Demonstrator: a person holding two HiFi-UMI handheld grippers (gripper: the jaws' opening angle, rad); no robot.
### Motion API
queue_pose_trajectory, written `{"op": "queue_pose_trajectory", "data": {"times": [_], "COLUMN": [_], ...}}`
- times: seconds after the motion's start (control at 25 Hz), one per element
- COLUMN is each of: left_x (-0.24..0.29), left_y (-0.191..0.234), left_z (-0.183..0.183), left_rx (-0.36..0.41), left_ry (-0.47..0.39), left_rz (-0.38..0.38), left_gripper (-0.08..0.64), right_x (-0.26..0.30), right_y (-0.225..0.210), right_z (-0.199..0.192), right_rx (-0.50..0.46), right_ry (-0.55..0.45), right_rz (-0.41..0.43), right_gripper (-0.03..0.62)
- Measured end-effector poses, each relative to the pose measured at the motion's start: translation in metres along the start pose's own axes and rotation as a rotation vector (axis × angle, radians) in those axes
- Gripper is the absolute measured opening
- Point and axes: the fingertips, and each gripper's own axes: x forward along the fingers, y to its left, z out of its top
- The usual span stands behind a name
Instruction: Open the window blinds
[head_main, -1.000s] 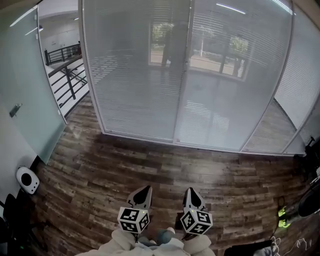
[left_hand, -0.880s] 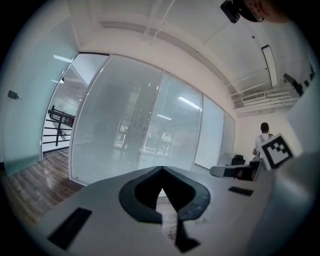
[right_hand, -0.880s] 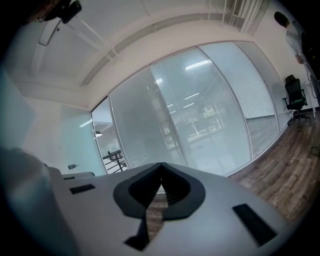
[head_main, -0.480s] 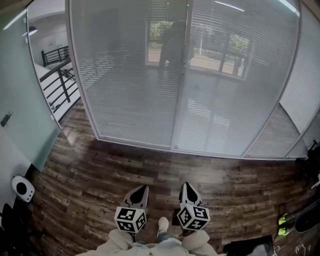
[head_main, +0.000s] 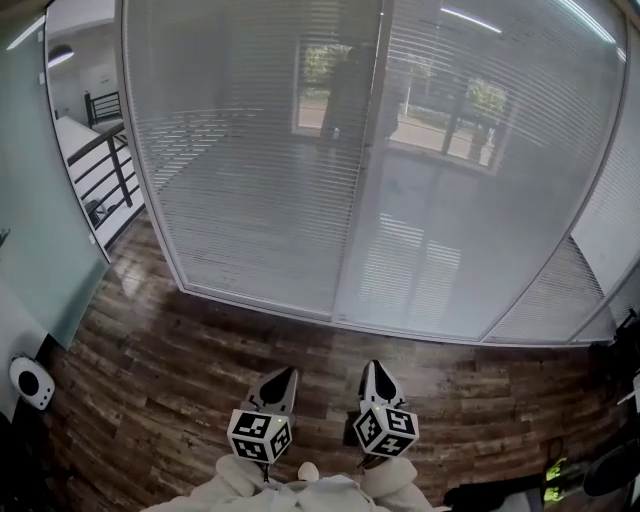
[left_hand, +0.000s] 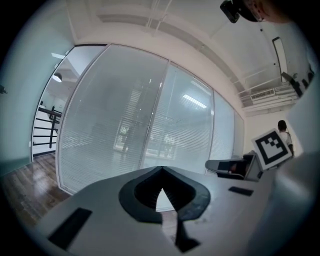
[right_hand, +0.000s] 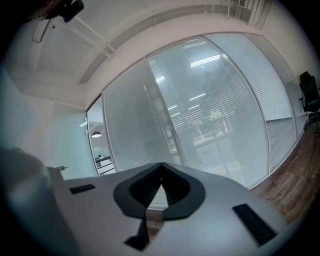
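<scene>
While the person stands on a dark wood-plank floor (head_main: 170, 350), the left gripper (head_main: 289, 373) and the right gripper (head_main: 372, 366) are held side by side, close together, both pointing ahead at a glass wall. Each gripper's own view shows its two jaws pressed together at the tips with nothing between them, so both are empty. The window blinds (head_main: 250, 190) hang well ahead of both grippers and apart from them, behind the glass panes. Their horizontal slats are lowered across the full height of the panes, and a brighter window shape shows only dimly through them. A slim vertical frame post (head_main: 360, 160) divides two panes, standing ahead and roughly in line with the gap between the grippers. Behind each gripper's jaws sits its marker cube – the left one (head_main: 262, 437) and the right one (head_main: 386, 431) – and behind those the person's pale sleeves (head_main: 300, 495). Far off to the left of the left gripper, past the edge of the blinds, a dark railing (head_main: 105, 165) shows. A small white round device (head_main: 30, 381) sits on the floor well to that gripper's left.
</scene>
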Motion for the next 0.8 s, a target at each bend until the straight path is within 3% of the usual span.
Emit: {"op": "queue_pose_trajectory", "data": {"times": [0.32, 0.8], "left_x": [0.072, 0.221], "left_y": [0.052, 0.156], "left_z": [0.003, 0.057], "left_rx": [-0.040, -0.015], "left_ry": [0.018, -0.027], "left_rz": [0.062, 0.027], "left_gripper": [-0.002, -0.002], "right_x": [0.084, 0.244], "right_y": [-0.018, -0.039], "right_z": [-0.012, -0.001], "right_rx": [-0.017, 0.001], "right_ry": [0.078, 0.080], "right_rz": [0.003, -0.085], "right_gripper": [0.014, 0.014]}}
